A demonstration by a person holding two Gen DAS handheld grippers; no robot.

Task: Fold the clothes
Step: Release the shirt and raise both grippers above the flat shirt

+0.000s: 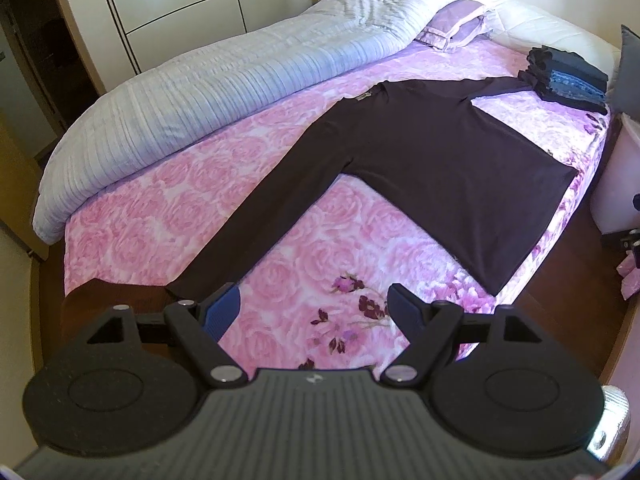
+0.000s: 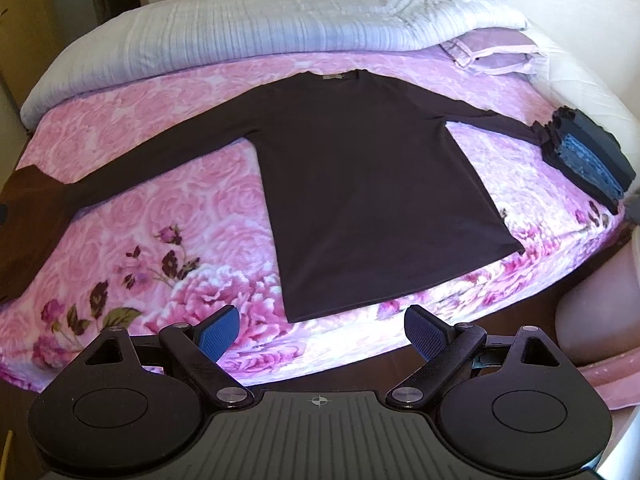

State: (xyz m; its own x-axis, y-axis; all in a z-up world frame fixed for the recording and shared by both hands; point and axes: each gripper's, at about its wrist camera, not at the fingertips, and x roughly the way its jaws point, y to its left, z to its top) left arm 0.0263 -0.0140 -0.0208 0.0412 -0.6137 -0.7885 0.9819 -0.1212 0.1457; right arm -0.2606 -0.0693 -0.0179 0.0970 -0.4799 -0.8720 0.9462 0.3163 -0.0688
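A dark brown long-sleeved shirt [image 1: 420,168] lies spread flat on the pink floral bedspread [image 1: 320,252], sleeves stretched out to both sides. In the left wrist view my left gripper [image 1: 314,300] hovers open above the bedspread; its left finger is next to the cuff end of the near sleeve [image 1: 224,256]. In the right wrist view the shirt [image 2: 368,196] lies straight ahead. My right gripper [image 2: 320,322] stands open just in front of the hem, with nothing between its blue pads [image 2: 220,332].
A stack of folded dark and blue clothes [image 1: 568,78] sits by the far sleeve, seen again as the stack [image 2: 588,156]. A rolled grey duvet [image 1: 208,92] and a lilac pillow [image 1: 456,26] lie along the far side. Wardrobe doors stand behind the bed.
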